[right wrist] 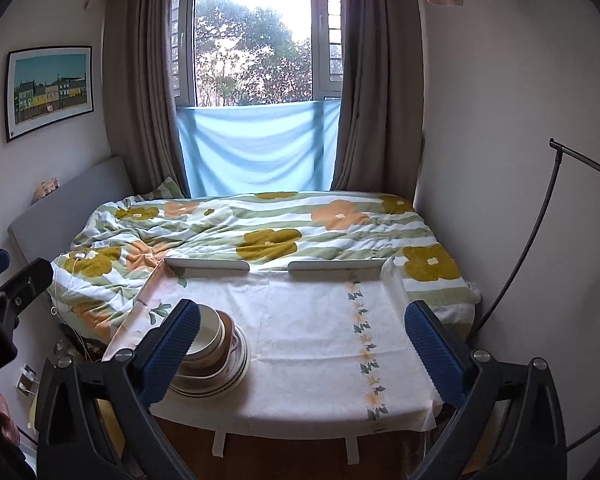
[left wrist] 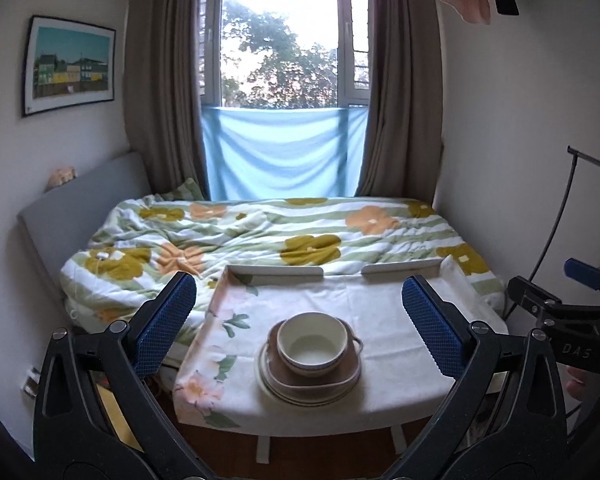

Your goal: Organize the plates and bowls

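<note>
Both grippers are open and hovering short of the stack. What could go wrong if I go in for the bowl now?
The bowl sits atop stacked plates, so a sideways nudge may shift the whole pile. The stack sits near the table's front edge and the tablecloth could slide. The right gripper has one finger hiding part of the stack.

Blown-out window [left wrist: 278,40] backlight, fisheye-warped edges
</note>
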`<state>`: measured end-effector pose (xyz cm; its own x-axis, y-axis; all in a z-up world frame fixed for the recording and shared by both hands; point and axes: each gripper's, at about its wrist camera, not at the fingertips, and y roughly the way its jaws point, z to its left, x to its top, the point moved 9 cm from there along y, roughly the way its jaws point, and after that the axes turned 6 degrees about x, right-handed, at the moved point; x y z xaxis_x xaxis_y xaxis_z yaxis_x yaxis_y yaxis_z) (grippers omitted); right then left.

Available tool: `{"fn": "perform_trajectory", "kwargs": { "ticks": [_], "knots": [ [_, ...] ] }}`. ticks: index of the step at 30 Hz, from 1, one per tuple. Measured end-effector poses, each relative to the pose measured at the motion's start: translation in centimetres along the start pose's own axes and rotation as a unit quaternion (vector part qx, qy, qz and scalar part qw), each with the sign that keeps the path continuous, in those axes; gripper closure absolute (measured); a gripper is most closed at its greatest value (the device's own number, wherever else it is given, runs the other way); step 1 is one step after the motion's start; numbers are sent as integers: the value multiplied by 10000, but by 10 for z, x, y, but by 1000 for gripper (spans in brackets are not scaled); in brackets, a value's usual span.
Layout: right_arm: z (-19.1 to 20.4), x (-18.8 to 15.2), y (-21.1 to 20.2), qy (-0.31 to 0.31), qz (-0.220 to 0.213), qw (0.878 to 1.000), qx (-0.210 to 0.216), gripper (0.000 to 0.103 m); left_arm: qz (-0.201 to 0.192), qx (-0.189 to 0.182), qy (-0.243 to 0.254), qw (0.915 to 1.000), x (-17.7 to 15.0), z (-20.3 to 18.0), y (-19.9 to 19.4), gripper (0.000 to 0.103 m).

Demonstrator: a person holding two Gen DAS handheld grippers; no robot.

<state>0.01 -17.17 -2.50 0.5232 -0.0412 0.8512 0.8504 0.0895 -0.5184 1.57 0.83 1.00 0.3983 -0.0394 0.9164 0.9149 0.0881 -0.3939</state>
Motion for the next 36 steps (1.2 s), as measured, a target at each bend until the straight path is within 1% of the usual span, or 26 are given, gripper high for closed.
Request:
{"fn": "perform_trajectory", "kwargs": {
  "ticks": [5,10,23,36],
  "knots": [
    [1,3,-2,7,-82,10000,14,1,-33,36,97,9999,0,-5,2,1],
    [0,7,-1,1,-146,9999,-1,1,-82,32,56,9999,3,-3,3,1],
    [1,9,-1,-2,-170,9999,20,1,-58,28,-11,10000,1,0,2,1],
    [2,10,0,1,-177,9998,28,1,-86,61,39,9999,1,4,4,1]
  ]
}}
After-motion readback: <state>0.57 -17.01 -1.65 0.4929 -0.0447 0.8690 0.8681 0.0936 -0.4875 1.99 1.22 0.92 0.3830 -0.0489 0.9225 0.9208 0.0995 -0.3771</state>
